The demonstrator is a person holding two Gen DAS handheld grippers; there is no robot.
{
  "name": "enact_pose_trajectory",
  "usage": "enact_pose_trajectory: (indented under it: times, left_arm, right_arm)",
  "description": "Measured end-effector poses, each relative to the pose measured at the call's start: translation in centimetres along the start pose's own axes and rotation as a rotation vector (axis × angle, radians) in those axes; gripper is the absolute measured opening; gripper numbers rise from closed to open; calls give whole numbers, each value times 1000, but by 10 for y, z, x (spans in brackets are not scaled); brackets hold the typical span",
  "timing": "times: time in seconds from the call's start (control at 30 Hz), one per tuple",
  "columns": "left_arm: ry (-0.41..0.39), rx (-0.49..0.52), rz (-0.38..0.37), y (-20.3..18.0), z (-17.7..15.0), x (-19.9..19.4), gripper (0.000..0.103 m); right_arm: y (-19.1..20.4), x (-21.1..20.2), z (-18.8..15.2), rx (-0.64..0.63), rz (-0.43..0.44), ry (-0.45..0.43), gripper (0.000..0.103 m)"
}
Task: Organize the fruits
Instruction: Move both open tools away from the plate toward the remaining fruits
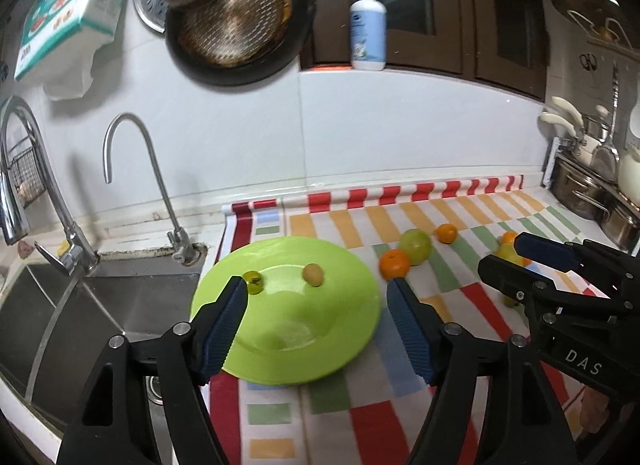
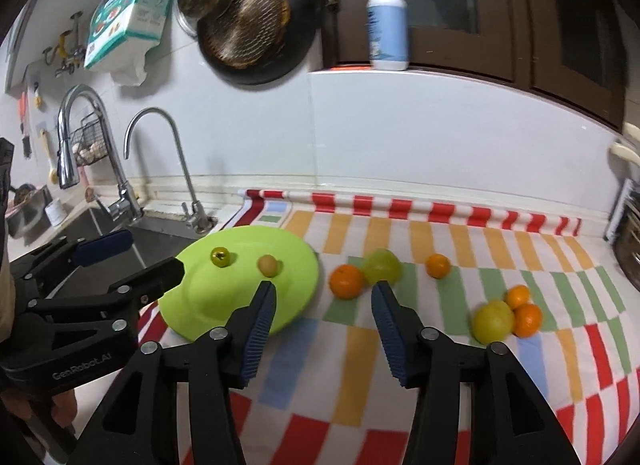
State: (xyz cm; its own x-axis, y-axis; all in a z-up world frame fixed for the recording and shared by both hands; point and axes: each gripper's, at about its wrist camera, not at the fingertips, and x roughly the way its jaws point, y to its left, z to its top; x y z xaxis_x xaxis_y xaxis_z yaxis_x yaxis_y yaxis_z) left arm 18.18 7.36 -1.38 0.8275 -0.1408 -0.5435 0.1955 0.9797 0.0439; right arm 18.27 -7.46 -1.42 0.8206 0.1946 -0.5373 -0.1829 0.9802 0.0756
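Both grippers angle downward over the striped cloth (image 2: 360, 345). Left gripper (image 1: 316, 317): jaws apart, nothing between them, above the green plate (image 1: 320, 353). Right gripper (image 2: 324, 317): jaws apart, empty. Two small fruits, one green (image 2: 220, 257), one tan (image 2: 267, 265), lie on the plate at the right gripper's 11 o'clock. An orange (image 2: 346, 281) and green apple (image 2: 382, 265) lie on the cloth at its 12 o'clock; a yellow fruit (image 2: 493, 321) at 3 o'clock.

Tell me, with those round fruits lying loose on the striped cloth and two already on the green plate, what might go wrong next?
The two small fruits on the green plate could roll if it gets bumped. The plate also sits right beside the sink, so a nudge might tip it in. The orange lies against the green fruit, so grabbing one may push the other away.
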Motion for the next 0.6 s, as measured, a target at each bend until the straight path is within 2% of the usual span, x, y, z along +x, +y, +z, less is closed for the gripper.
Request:
enact_pose_trajectory:
  times: [0.1,0.3,0.6]
  left_arm:
    - [-10,6,-20,-15,1,-6,74]
    - [-24,38,-80,-52,1,-7,75]
    - [-49,131,-188,-106,4,3,75]
  right_arm:
    - [-14,-13,-5,11,-26,-2,55]
    - [-44,-38,-14,16,-93,-15,55]
    - [-90,-56,-29,40,-168,15,55]
